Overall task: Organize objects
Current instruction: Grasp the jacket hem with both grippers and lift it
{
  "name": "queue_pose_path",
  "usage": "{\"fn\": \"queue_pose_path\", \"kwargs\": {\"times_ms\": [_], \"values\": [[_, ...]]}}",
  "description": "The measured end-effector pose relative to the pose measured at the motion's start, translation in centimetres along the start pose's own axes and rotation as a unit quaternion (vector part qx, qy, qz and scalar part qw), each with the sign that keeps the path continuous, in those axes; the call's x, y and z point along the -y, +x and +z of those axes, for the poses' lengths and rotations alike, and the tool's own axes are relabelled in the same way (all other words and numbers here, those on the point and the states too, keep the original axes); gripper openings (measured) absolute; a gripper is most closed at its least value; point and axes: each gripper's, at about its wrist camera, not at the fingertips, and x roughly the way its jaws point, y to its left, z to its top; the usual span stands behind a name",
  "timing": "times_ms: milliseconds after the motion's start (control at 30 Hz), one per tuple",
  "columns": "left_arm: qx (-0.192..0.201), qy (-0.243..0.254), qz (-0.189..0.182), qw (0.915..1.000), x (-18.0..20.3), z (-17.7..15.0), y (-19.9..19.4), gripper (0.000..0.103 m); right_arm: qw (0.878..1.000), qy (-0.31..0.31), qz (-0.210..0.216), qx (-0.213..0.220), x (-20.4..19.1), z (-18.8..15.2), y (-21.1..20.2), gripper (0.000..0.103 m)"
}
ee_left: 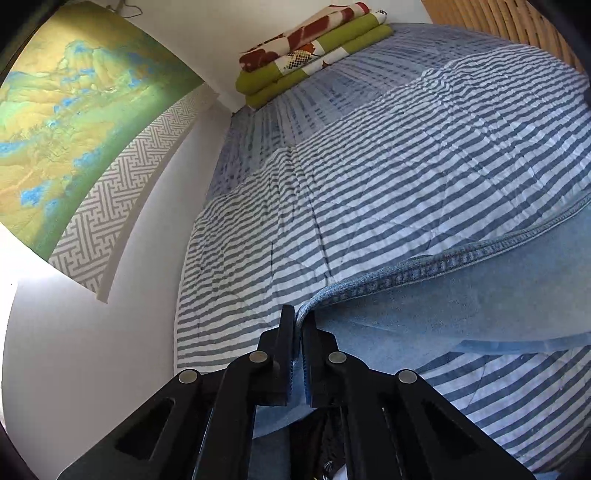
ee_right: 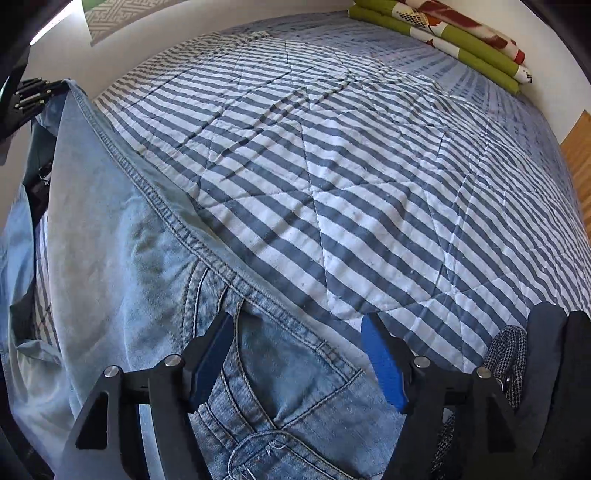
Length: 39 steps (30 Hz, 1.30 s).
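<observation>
Left hand-held gripper [ee_left: 298,325] clamped on jeans [ee_left: 443,317] hem, right hand-held gripper [ee_right: 297,332] open over waistband

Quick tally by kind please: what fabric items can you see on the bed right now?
Jeans: 1, waistband edge pinched in the left claw
Striped quilt: 1
Folded green floral blanket: 1
Dark garments at the right edge: at least 2, partly hidden
Total: at least 5

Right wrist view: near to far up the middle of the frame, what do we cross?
Right tool, open → jeans → striped quilt → folded green floral blanket at the far wall.
</observation>
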Motion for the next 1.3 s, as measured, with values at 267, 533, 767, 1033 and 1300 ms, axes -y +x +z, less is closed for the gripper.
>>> {"fn": "queue_pose_path", "kwargs": {"times_ms": [267,533,767,1033,1300], "values": [[0.018,0.009,0.02,0.9996,0.9,2.0,-1.3,0.003,0.998,0.012,-0.067,0.005,-1.6,-1.1,1.3,0.009],[-0.004,0.02,0.007,0.9998,5.6,6.4,3.4,0.004,0.974,0.077,-0.206,0.051,0.2,-2.6,-3.9,0.007],[0.012,0.018,-0.004,0.9998,6.4,5.1,2.2,0.003,0.971,0.092,-0.206,0.083,-0.9,-3.1,-7.3,0.007],[0.055,-0.023,-0.02,0.998,-0.1,-0.5,-7.3,0.003,0.965,0.11,-0.192,0.141,-5.1,-5.2,-14.8,0.007],[0.067,-0.031,-0.039,0.9965,-1.0,-13.2,-18.1,0.002,0.958,0.121,-0.185,0.185,-13.8,-13.3,-21.9,0.007]]}}
